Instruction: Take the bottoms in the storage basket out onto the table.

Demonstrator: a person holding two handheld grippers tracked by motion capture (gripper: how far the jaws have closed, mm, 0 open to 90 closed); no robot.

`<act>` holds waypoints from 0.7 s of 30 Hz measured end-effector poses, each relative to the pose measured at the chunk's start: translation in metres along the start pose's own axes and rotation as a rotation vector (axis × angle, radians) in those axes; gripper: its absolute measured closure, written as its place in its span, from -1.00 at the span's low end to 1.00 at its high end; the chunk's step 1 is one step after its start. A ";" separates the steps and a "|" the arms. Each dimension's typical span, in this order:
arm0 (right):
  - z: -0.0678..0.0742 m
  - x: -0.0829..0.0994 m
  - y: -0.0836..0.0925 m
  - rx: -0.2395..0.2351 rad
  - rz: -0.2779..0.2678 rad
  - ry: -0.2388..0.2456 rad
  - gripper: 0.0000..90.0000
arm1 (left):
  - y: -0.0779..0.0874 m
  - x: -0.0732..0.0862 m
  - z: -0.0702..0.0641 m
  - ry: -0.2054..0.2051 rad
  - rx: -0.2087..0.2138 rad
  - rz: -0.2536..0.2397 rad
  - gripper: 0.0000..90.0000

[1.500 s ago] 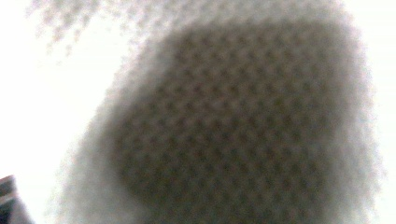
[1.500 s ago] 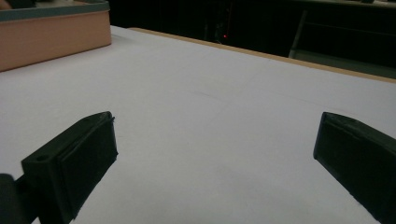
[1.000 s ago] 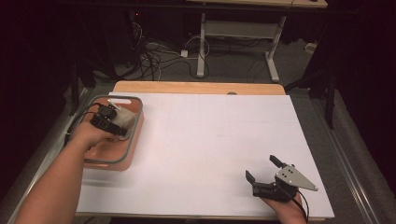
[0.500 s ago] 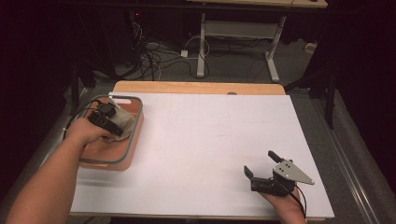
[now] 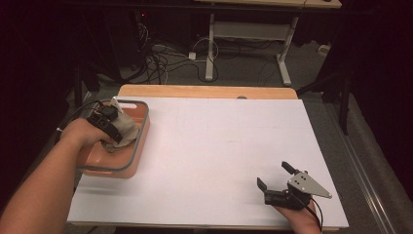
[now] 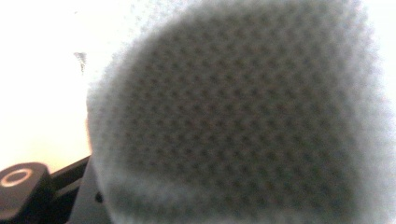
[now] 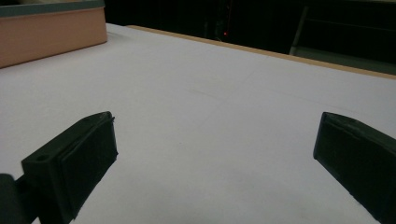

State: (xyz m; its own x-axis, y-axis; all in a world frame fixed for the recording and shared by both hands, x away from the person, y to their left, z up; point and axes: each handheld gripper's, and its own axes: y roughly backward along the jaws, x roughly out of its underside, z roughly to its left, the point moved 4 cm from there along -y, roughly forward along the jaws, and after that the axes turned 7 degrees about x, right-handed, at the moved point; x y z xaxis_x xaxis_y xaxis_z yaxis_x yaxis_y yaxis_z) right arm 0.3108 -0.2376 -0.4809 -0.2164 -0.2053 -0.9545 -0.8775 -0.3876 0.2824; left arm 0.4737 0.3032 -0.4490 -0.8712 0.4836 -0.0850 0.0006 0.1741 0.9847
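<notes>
A grey knitted cloth [image 5: 128, 128] hangs bunched over the orange bin [image 5: 141, 144] at the table's left edge. My left gripper [image 5: 110, 125] is above the bin and its jaws have just been closing, with the cloth caught between them. In the left gripper view the same cloth [image 6: 243, 116] sits blurred right against the lens. My right gripper [image 5: 272, 174] rests low near the table's front right with its jaws wide apart. Between those jaws there is only white tabletop [image 7: 215, 93].
The white table surface [image 5: 219, 141] has a wooden strip [image 5: 204, 91] along its far edge. Beyond it lie cables [image 5: 160, 58] and a desk frame [image 5: 246, 39] on the floor. The bin's side [image 7: 51, 32] shows far left in the right gripper view.
My left hand has risen slightly over the bin, and the grey cloth has come up bunched in its jaws. The right gripper has stayed where it was.
</notes>
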 end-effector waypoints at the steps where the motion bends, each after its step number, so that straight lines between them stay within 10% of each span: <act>1: 0.000 0.000 0.001 -0.001 -0.004 0.003 -0.99 | -0.001 0.000 0.000 -0.001 0.008 0.002 0.14; 21: 0.001 -0.001 0.002 -0.007 -0.007 -0.003 -0.99 | 0.017 0.001 -0.009 -0.015 0.030 0.108 0.24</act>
State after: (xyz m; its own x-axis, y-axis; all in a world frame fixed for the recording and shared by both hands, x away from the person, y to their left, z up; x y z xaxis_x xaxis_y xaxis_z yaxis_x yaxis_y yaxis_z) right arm 0.3089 -0.2374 -0.4797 -0.2116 -0.1994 -0.9568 -0.8761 -0.3952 0.2761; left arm 0.4688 0.2985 -0.4307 -0.8579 0.5135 0.0192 0.1091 0.1454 0.9833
